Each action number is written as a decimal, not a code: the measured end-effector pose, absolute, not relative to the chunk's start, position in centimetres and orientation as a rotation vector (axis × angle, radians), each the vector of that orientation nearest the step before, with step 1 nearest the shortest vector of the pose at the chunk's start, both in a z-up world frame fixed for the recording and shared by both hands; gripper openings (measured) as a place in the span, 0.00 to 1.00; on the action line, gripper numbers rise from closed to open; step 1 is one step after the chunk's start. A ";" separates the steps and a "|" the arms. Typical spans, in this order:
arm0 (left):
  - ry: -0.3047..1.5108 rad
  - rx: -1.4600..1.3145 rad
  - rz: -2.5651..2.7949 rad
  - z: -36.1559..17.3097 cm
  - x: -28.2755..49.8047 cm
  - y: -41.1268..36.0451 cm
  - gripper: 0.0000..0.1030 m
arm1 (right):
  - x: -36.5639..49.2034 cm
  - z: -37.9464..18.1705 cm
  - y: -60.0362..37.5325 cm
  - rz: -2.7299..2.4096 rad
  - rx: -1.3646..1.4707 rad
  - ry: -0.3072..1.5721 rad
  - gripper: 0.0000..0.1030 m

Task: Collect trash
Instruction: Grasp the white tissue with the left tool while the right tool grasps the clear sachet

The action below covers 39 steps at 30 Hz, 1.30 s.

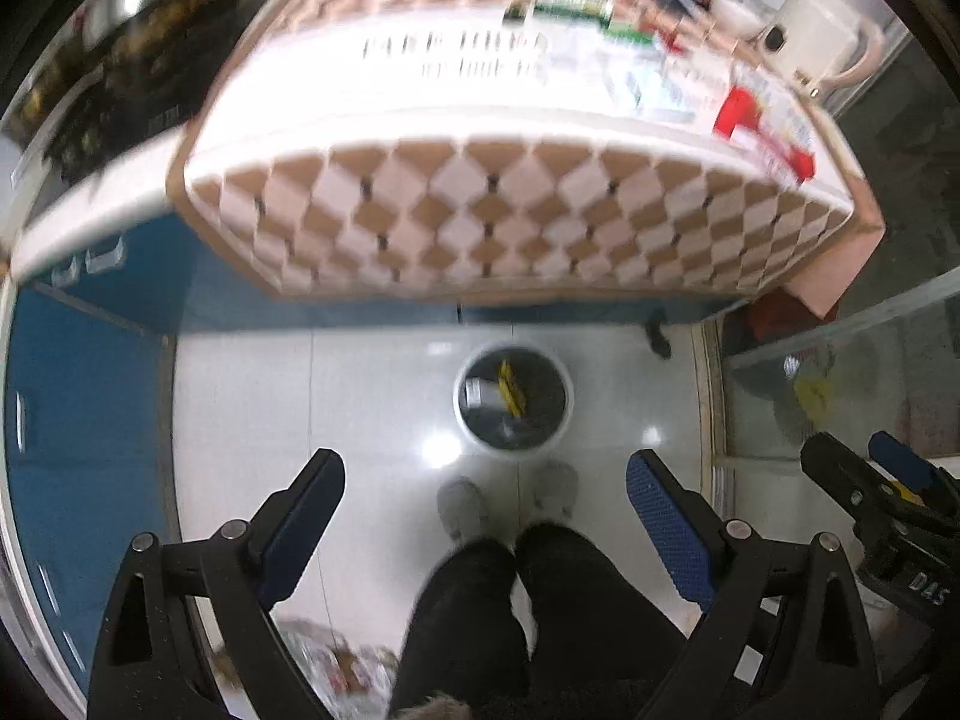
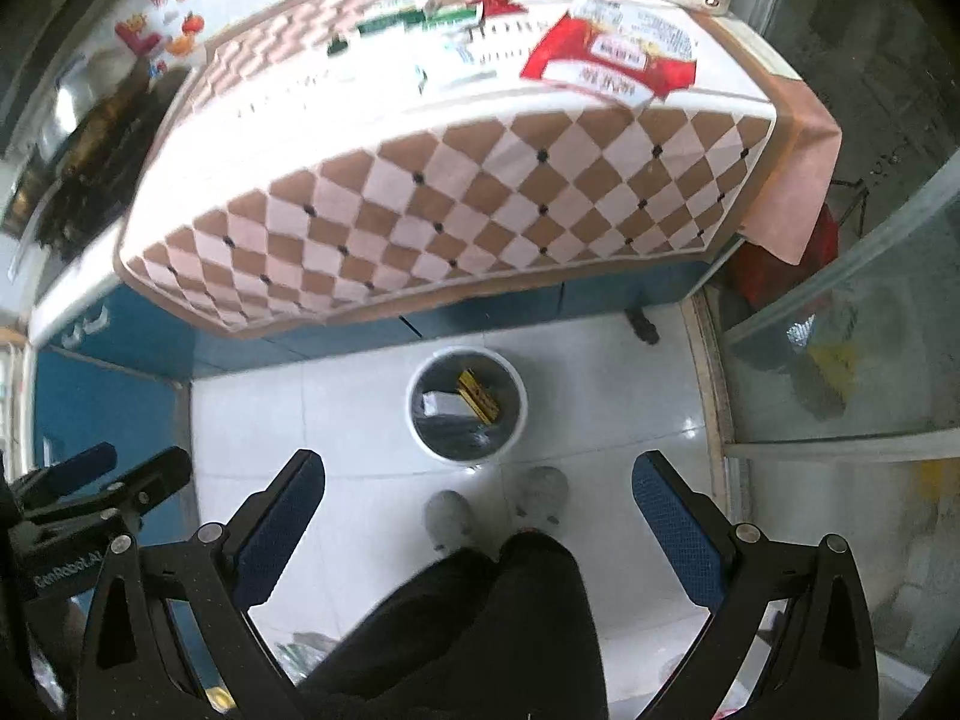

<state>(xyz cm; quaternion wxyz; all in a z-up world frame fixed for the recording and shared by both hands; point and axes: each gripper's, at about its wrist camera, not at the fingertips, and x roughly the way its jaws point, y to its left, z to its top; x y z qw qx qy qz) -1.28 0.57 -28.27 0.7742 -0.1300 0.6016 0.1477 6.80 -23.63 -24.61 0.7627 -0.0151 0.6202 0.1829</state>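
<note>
Standing between pickups, we find left gripper [image 1: 486,516] and right gripper [image 2: 479,507] spread, empty, above the bin [image 2: 467,408] at frame centre; next, wrappers [image 2: 606,63] upper right.

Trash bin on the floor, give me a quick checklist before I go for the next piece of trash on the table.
1. Left tool open and holding nothing: ok.
2. Right tool open and holding nothing: ok.
3. Bin upright, mouth uncovered, some trash already inside: ok.
4. Trash left on the table: not ok, a red wrapper and green packets lie there.
5. Feet apart from the bin: ok.
6. Which wrapper is nearest the edge: cannot tell, the view is blurred.
</note>
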 end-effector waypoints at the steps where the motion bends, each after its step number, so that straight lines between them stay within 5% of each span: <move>1: 1.276 -0.260 0.322 -27.4 -0.3 0.9 1.00 | 7.2 -24.0 -23.6 0.401 -0.004 1.338 1.00; 11: 1.147 -0.211 0.460 -23.3 10.6 6.8 1.00 | 16.8 -18.1 -22.2 0.426 0.158 1.222 1.00; 22: 1.337 -0.350 0.366 -33.0 31.1 7.8 0.99 | 38.7 -24.8 -19.1 0.425 0.197 1.316 1.00; 25: 1.398 -0.368 0.328 -36.8 35.6 7.3 0.79 | 43.1 -27.0 -18.3 0.442 0.187 1.352 1.00; 28: 1.385 -0.317 0.335 -37.7 36.8 6.8 0.48 | 45.9 -28.6 -17.5 0.462 0.166 1.377 1.00; 30: 1.368 -0.294 0.317 -37.4 36.5 6.7 0.03 | 46.9 -29.5 -16.8 0.482 0.143 1.390 1.00; 39: 1.366 -0.219 0.653 -35.6 26.7 11.5 0.02 | 43.6 -33.2 -10.2 0.640 -0.016 1.475 1.00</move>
